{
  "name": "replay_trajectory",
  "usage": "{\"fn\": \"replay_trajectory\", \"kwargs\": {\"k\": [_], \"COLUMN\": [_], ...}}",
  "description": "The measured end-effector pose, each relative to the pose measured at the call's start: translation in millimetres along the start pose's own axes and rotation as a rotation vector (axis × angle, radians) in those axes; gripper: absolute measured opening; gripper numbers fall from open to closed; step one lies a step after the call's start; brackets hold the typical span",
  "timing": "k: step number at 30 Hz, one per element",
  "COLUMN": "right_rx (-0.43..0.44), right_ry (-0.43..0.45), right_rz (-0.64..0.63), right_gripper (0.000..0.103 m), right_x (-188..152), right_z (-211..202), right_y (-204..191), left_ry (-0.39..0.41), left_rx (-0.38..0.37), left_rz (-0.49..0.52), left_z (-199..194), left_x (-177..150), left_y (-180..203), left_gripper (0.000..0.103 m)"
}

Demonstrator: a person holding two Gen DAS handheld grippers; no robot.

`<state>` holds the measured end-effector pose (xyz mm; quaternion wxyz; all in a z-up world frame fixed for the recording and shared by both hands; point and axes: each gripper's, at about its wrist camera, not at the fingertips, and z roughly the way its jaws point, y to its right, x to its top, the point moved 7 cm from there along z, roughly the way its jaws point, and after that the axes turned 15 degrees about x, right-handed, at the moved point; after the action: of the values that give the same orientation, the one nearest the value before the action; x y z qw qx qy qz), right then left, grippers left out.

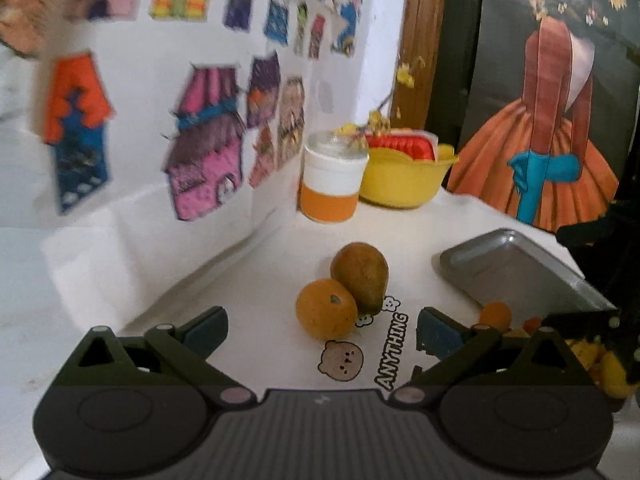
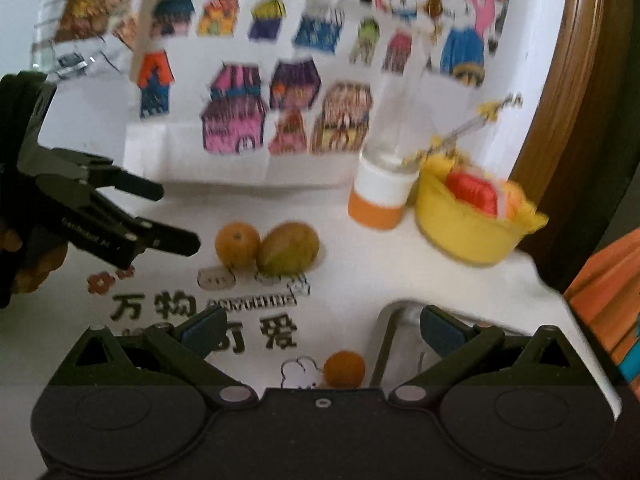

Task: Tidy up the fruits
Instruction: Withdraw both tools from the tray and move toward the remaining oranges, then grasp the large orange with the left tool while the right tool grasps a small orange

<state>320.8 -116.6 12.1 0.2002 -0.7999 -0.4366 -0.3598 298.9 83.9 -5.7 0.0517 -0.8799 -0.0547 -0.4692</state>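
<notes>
Left wrist view: the left gripper [image 1: 322, 330] hangs over the white counter [image 1: 260, 264] with its blue-padded fingers spread wide and nothing between them. Just ahead lie an orange [image 1: 326, 309], round and matte with a dark stem scar, and a mango [image 1: 360, 276], brownish green and egg-shaped; the two touch. To the right sits a grey metal tray [image 1: 516, 268], with a smaller orange fruit [image 1: 495, 314] near its front edge. Farther back stand an orange-and-white jar [image 1: 332, 180] and a yellow bowl [image 1: 404, 178].

Right wrist view: the right gripper [image 2: 322, 330] is likewise spread and empty. The orange [image 2: 237, 243] and mango [image 2: 289, 247] lie side by side mid-counter, the left gripper [image 2: 176, 216] open just to their left. The small orange fruit [image 2: 344, 369] rests beside the tray's [image 2: 390, 320] corner.
</notes>
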Motion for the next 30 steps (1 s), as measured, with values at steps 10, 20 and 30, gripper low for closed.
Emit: {"fn": "replay_trajectory", "kwargs": {"k": [10, 20, 30], "right_rx": [-0.017, -0.039, -0.054], "right_ry": [-0.119, -0.168, -0.199], "right_rz": [-0.005, -0.019, -0.028], "right_gripper": [0.08, 0.059, 0.042], "right_x": [-27.2, -31.6, -34.8], "right_z": [37.8, 49.6, 56.4], "right_y": [16.0, 16.8, 16.5], "left_ry": [-0.045, -0.064, -0.093], "left_rx": [-0.017, -0.025, -0.039], "left_rz": [0.04, 0.029, 0.016], "left_z": [42.5, 54.8, 63.5], "left_x": [0.4, 1.4, -1.1], "left_y": [20.0, 22.3, 25.3], "left_gripper": [0.103, 0.088, 0.068]}}
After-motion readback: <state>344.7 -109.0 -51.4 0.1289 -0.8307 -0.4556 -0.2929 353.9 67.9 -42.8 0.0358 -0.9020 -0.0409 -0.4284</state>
